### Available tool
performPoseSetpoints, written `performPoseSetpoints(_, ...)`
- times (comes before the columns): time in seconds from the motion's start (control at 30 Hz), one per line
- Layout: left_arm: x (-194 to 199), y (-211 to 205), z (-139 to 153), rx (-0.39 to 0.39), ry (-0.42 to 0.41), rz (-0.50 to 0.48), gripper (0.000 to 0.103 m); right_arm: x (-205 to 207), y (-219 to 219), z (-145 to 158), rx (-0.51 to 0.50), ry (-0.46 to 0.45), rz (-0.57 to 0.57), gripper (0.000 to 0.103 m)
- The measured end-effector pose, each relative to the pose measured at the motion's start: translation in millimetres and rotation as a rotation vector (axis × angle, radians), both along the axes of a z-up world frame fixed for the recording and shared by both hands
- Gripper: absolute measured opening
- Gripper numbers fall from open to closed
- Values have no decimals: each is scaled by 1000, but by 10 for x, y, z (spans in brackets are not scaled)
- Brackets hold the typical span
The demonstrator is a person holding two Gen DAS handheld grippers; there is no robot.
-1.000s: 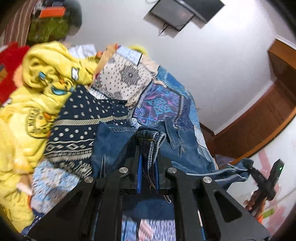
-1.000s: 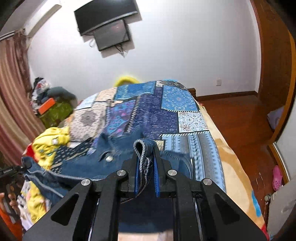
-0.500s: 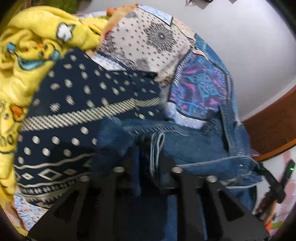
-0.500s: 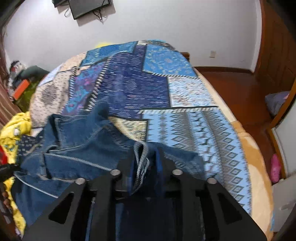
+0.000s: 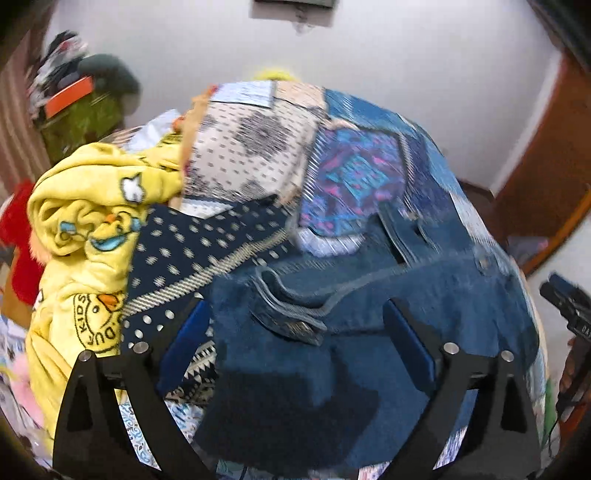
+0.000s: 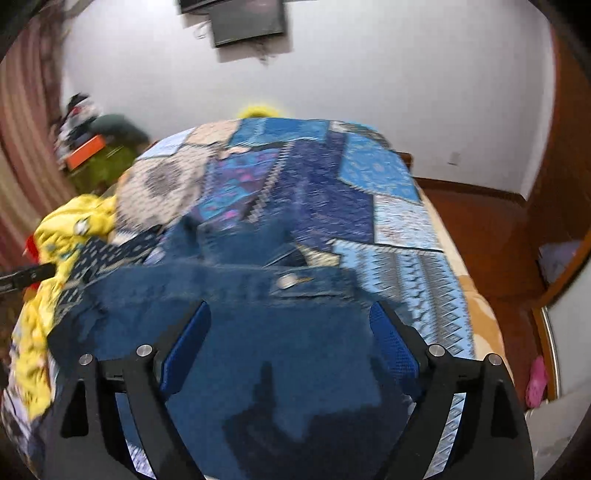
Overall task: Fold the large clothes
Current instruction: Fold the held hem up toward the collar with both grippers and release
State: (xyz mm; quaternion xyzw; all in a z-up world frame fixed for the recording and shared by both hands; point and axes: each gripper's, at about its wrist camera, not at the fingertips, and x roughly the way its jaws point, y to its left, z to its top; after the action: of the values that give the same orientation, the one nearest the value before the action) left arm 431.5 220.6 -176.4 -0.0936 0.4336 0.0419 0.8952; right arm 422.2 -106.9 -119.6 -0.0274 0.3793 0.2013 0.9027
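A blue denim jacket (image 5: pixel 332 354) lies spread on the patchwork bedspread (image 5: pixel 354 170); it also shows in the right wrist view (image 6: pixel 280 354), with a metal button (image 6: pixel 286 281) near its far edge. My left gripper (image 5: pixel 295 317) is open and empty just above the denim, its blue pads (image 5: pixel 184 343) wide apart. My right gripper (image 6: pixel 288 325) is open and empty over the same jacket. The right gripper's tip (image 5: pixel 565 299) shows at the right edge of the left wrist view.
A yellow duck-print garment (image 5: pixel 85 229) is heaped at the bed's left side, with a red item (image 5: pixel 18 236) beyond it. A navy dotted cloth (image 5: pixel 199 254) lies beside the jacket. A wall-mounted TV (image 6: pixel 247 22) hangs ahead. Wooden floor (image 6: pixel 480 229) lies right of the bed.
Both grippers were shut on folds of the denim jacket; both have opened and let it go. The jacket now lies flat on the bed beneath them.
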Motion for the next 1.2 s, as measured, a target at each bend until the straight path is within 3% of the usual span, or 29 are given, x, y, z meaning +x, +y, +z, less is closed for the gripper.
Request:
performPoseSetpoints(0.13, 12, -254, -267, -4, 96, -107, 96, -108, 274, -142, -11, 52, 83, 87)
performPoseSetpoints(0.23, 64, -437, -520, 44, 161, -161, 96, -63, 463, -317, -39, 83, 124, 87)
performPoseSetpoints(0.33, 180, -506, -750, 83, 206, -170, 96, -17, 639, -492, -62, 117, 153, 87)
performPoseSetpoints(0.43, 300, -454, -834, 106, 196, -145, 96, 71, 761, -658, -76, 147, 158, 87)
performPoseSetpoints(0.57, 555, -171, -824, 137, 165, -37, 96, 246, 796, -817, -103, 177, 132, 87)
performPoseSetpoints(0.7, 742, 192, -863, 97, 178, 50, 98, 426, 562, -875, -83, 214, 46, 87)
performPoseSetpoints(0.93, 600, 449, -600, 35, 118, 121, 98, 380, 11, -865, -91, 227, -28, 87)
performPoseSetpoints(1.07, 469, 388, -406, 80, 108, 126, 98, 196, -25, -718, -134, 194, -51, 87)
performPoseSetpoints(1.2, 260, 161, -274, 80, 94, 59, 98, -3, 64, -587, -95, 170, -3, 87)
